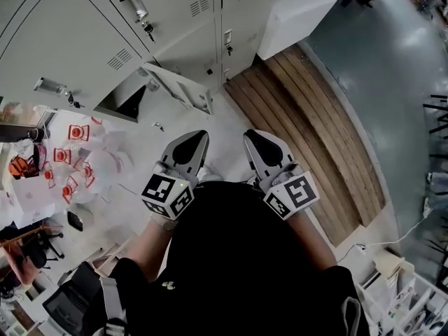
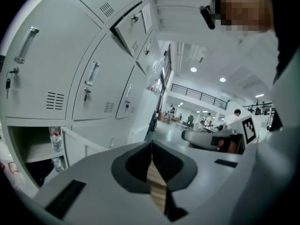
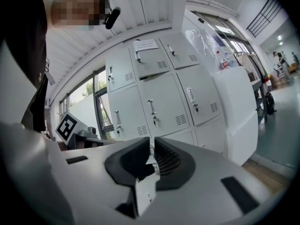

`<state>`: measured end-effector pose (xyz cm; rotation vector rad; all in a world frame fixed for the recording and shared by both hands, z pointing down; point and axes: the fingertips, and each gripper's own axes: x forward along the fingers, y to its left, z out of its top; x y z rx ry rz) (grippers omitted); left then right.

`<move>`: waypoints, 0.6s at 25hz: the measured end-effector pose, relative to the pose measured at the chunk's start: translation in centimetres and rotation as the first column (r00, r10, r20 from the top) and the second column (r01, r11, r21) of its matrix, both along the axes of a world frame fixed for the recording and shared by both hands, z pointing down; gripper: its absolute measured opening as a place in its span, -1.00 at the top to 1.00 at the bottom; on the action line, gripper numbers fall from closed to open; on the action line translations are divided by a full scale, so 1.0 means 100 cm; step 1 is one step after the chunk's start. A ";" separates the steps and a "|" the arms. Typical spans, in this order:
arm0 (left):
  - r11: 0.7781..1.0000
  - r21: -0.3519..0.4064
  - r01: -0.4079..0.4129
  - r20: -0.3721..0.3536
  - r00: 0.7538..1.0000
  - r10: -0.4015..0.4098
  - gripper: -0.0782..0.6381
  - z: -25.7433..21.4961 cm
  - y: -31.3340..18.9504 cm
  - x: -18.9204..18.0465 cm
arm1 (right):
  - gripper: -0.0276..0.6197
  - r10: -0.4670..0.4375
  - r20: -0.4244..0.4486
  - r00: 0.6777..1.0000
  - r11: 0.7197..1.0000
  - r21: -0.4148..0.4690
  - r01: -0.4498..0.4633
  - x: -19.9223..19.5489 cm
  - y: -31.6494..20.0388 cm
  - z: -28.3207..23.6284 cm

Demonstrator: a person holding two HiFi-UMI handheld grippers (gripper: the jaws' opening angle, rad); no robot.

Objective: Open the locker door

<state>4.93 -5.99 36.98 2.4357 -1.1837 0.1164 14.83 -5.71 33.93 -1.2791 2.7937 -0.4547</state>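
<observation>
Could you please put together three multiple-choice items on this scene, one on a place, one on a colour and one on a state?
1. In the head view, where do the wooden boards lie?
A. Left of both grippers.
B. To the right of the right gripper.
C. Inside a locker.

2. What colour are the lockers?
A. Blue.
B. Green.
C. Pale grey-white.

3. How does the left gripper stand?
A. Shut and empty.
B. Wide open.
C. Shut on a door handle.

Key:
1 B, the boards run along the floor on that gripper's right.
2 C, every door in view is pale grey-white.
3 A, its own view shows the jaw tips meeting with nothing between them.
</observation>
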 end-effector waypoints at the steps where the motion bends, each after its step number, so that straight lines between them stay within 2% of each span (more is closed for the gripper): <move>1: 1.000 0.027 0.005 -0.029 1.000 -0.004 0.71 -0.008 0.001 0.001 | 0.76 0.003 0.002 1.000 1.000 0.015 -0.003 0.001 -0.001 -0.003; 3: 0.997 0.080 0.008 -0.047 0.999 -0.004 0.72 -0.019 0.003 0.004 | 0.76 0.011 0.008 1.000 0.999 0.036 -0.011 0.003 -0.002 -0.008; 7: 0.988 0.154 -0.014 -0.002 1.000 0.015 0.72 -0.030 0.004 0.011 | 0.76 0.015 0.013 1.000 0.998 0.067 -0.016 0.005 -0.005 -0.014; 15: 0.983 0.181 -0.011 0.014 1.000 0.009 0.72 -0.032 -0.006 0.011 | 0.76 -0.002 0.001 1.000 0.996 0.093 0.002 0.003 -0.008 -0.018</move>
